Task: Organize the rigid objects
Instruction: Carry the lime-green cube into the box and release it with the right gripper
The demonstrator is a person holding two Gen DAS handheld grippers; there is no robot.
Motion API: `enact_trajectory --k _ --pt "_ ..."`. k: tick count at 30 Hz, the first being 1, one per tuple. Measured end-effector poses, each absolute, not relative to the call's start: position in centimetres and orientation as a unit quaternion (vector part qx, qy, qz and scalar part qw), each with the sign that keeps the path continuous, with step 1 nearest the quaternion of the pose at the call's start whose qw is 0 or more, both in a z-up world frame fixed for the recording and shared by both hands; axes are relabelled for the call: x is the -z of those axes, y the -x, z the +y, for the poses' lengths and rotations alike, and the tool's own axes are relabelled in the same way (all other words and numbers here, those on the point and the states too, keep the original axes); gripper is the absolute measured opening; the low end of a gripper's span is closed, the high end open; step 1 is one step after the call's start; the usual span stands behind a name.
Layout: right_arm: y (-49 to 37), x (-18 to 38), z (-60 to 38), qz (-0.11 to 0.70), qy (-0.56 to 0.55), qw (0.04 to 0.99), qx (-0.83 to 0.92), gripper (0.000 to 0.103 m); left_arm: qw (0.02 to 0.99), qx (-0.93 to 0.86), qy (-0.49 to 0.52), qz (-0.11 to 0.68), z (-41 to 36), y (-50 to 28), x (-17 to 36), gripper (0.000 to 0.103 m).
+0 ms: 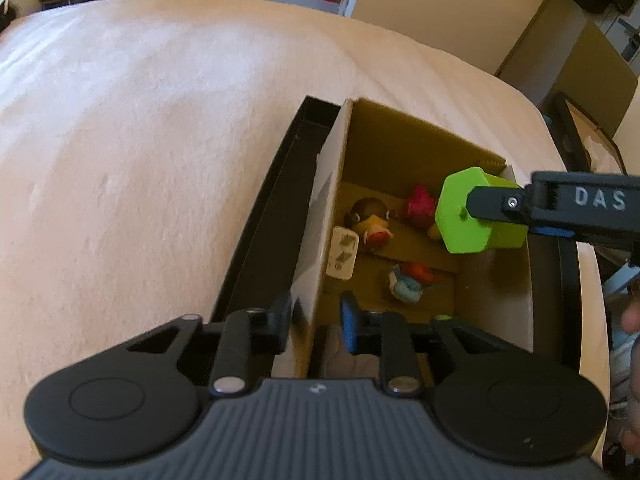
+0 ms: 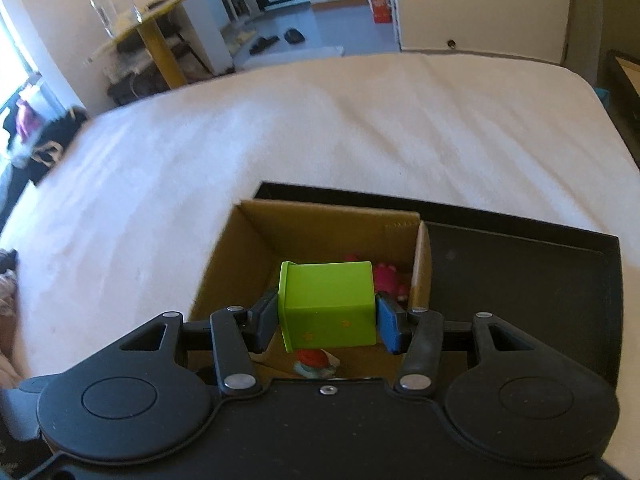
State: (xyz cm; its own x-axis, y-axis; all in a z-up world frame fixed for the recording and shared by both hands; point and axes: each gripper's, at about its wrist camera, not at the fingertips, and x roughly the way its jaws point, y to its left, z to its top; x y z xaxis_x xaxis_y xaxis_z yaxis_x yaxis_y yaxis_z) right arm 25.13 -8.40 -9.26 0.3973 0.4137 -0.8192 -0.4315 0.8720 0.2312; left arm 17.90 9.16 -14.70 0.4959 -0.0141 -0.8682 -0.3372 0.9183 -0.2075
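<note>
Only the left view shows left tongs [image 1: 314, 322] pinching the box wall [image 1: 316, 240]; right tongs [image 2: 326, 322] grip the green block [image 2: 328, 306].

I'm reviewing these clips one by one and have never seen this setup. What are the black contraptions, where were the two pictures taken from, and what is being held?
There is no robot here: a person holds a two-finger claw in each hand, and each claw carries a wide-angle camera looking along its fingers. One picture is from the left claw, the other from the right claw. Both look down into an open cardboard box standing in a black tray on a bed with a pale blanket. The left claw is closed on the box's near-left wall. The right claw grips a green hexagonal block over the box. Inside lie small toy figures and a white card.
</note>
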Motion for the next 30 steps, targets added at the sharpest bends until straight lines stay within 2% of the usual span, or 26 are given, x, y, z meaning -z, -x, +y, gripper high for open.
enact_trajectory --k 4,30 --pt "-25.3 10.0 -7.9 0.498 0.004 0.833 -0.241 0.051 0.847 -0.096 0.181 0.491 9.6 -17.7 14.8 0.014" --pt "-23.0 6.2 -11.6 0.476 0.002 0.850 -0.226 0.055 0.844 -0.092 0.183 0.495 9.8 -17.9 14.8 0.013"
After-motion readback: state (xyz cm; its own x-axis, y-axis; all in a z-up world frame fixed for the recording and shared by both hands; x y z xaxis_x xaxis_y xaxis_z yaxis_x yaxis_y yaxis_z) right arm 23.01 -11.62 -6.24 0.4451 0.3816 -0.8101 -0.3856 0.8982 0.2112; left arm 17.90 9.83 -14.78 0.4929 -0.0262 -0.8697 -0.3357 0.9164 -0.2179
